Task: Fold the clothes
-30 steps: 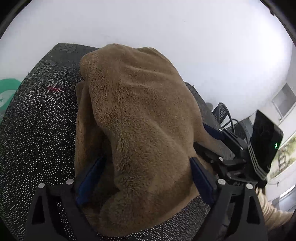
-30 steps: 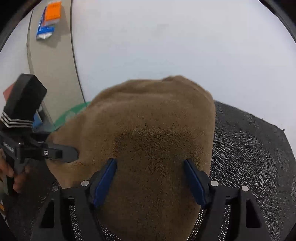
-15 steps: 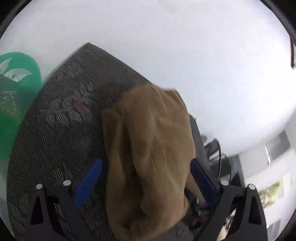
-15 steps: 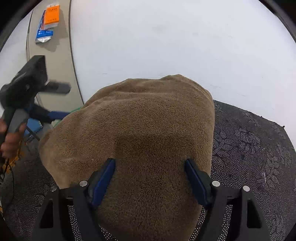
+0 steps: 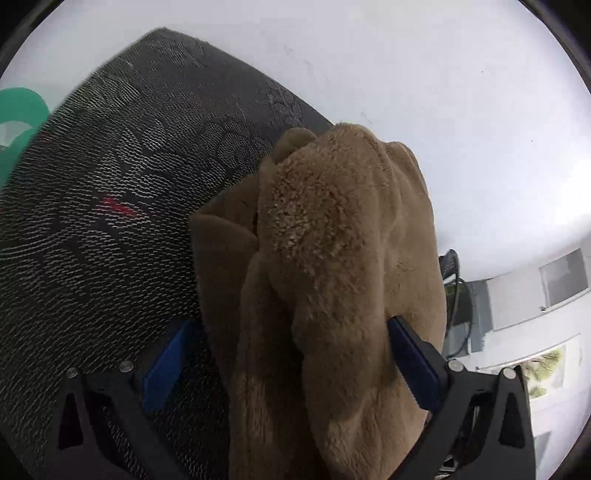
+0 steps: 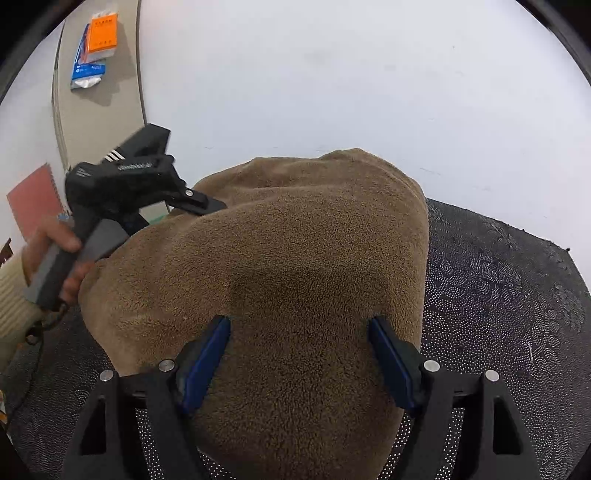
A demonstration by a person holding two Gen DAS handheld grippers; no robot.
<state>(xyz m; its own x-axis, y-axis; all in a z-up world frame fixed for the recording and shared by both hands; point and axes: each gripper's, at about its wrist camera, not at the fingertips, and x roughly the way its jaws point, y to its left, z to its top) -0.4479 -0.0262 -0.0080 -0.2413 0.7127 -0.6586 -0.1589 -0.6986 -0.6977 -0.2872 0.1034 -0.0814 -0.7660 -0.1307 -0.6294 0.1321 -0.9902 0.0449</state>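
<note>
A brown fleece garment (image 6: 303, 280) lies bunched on the dark patterned mat (image 6: 509, 295) on the white surface (image 6: 332, 74). The left gripper (image 5: 288, 354) and the right gripper (image 6: 299, 354) both have jaws spread wide, the fleece between them unclamped.

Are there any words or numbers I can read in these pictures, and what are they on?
None can be read.
Orange packet on the grey strip: dark print at its top, too small and blurred to read.
Blue packet just below it: a pale mark, too blurred to read.
Left gripper: white stripes and a row of tiny marks on its body, not legible.
Brown fleece cloth and dark dotted mat: no text.
</note>
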